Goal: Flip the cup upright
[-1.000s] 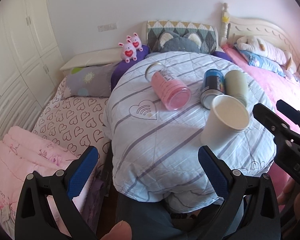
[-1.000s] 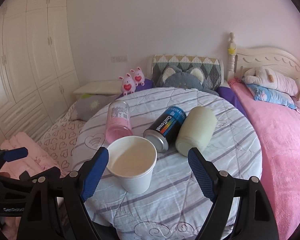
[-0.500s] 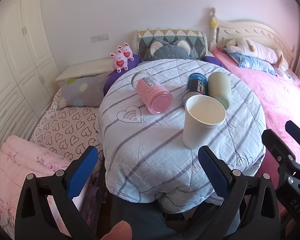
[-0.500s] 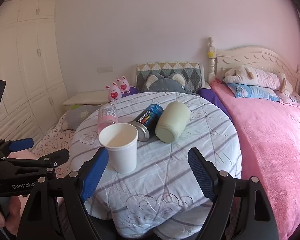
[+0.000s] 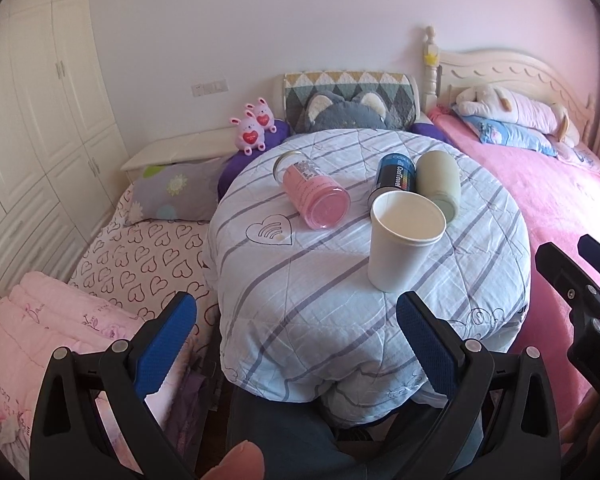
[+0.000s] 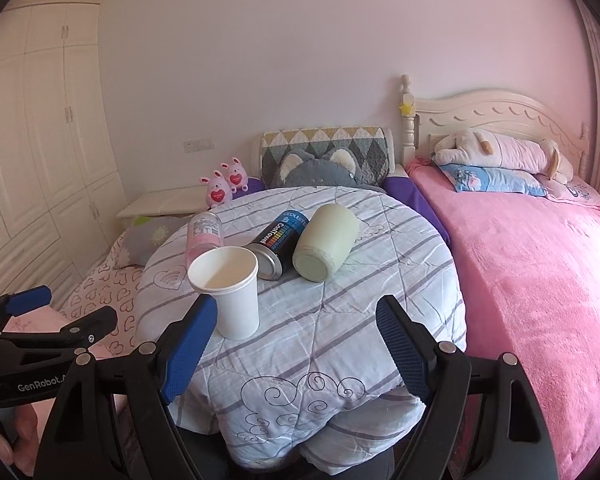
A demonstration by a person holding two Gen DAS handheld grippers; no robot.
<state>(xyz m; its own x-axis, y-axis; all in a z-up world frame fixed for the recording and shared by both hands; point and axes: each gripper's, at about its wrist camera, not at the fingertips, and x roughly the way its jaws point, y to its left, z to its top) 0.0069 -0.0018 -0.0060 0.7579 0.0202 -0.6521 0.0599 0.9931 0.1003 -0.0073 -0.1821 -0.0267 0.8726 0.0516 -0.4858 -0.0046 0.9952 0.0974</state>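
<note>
Both claws withdrawn; white cup (image 5: pixel 404 240) upright.

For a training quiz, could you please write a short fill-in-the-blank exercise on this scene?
1. The white cup stands ____ on the quilt.
2. The pink bottle, the can and the green cup all lie on their ____.
3. Both the left gripper and the right gripper are ____ and hold nothing.

Missing words: upright; sides; open

The white paper cup (image 5: pixel 400 250) (image 6: pixel 230 292) stands upright, open mouth up and apparently empty, on the striped quilt-covered bench (image 5: pixel 300 280) (image 6: pixel 340 320), just in front of the lying blue can (image 5: pixel 394 172) (image 6: pixel 280 242).
</note>
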